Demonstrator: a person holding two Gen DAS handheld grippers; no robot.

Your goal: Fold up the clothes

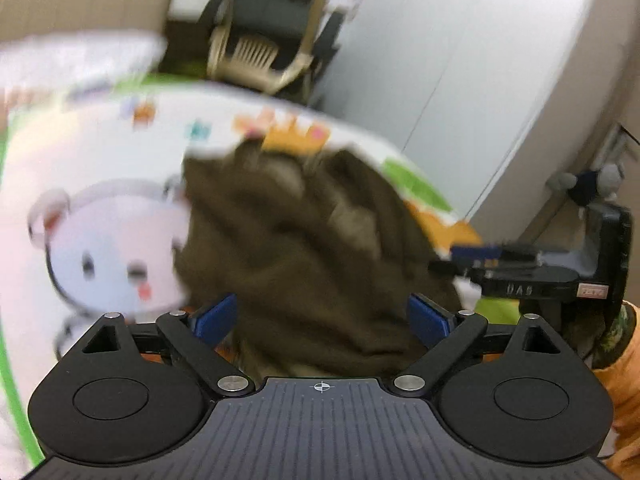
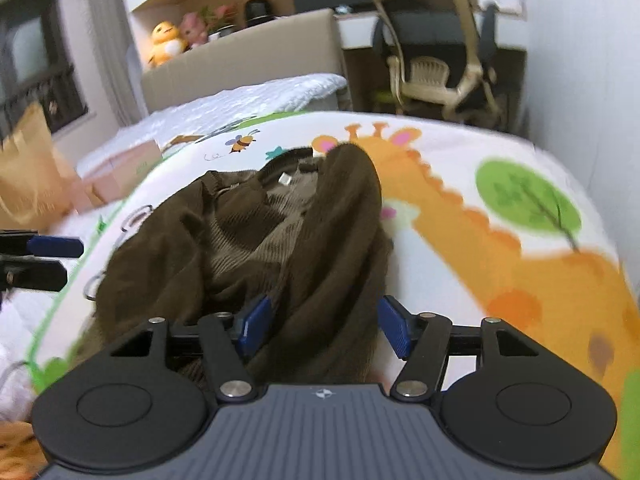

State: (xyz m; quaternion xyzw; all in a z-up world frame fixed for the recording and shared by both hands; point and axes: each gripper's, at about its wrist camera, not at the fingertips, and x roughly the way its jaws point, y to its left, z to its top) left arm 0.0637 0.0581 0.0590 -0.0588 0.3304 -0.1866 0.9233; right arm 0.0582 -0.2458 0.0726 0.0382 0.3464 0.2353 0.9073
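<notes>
The left gripper (image 1: 322,318) is standing wide open w/ nothing pinched. The right gripper (image 2: 322,330) is open too; a fold of the brown top (image 2: 280,236) is lying between its blue pads (image 2: 256,322), but they aren't squeezing it. The top is sitting crumpled on the animal blanket (image 2: 500,168) (bear one side, giraffe the other). It looks soft, floppy & light, prob. thick, so the shoulders near the collar (image 2: 288,160) seem best to grab.
</notes>
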